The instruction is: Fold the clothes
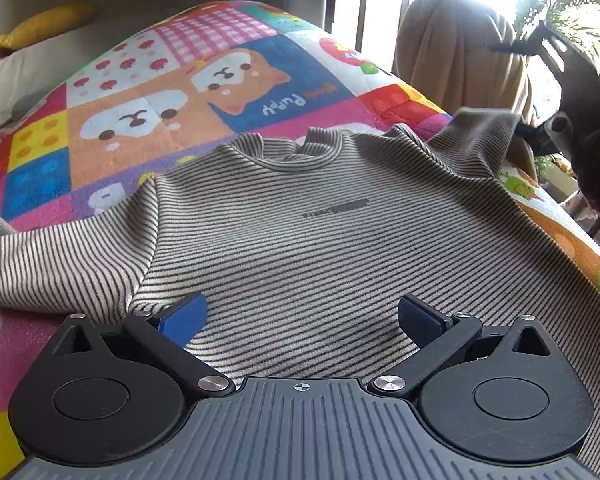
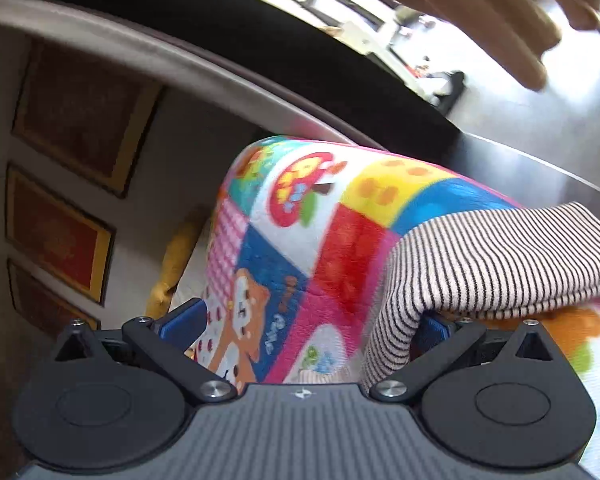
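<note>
A black-and-white striped long-sleeve top (image 1: 300, 224) lies face up on a colourful patchwork blanket (image 1: 140, 96), collar away from me. My left gripper (image 1: 302, 320) hovers open over the top's lower body, holding nothing. The top's right sleeve (image 1: 484, 128) is lifted at the far right beside my right gripper (image 1: 540, 132). In the right wrist view that sleeve (image 2: 480, 256) is draped over my right gripper's right finger (image 2: 432, 330); the jaws of the right gripper (image 2: 304, 324) stand wide open.
The blanket (image 2: 300, 220) covers a bed. A yellow pillow (image 1: 48, 24) lies at the head of the bed. A beige draped cloth (image 1: 456, 48) stands by the bright window at the back right. Framed panels (image 2: 60, 236) hang on the wall.
</note>
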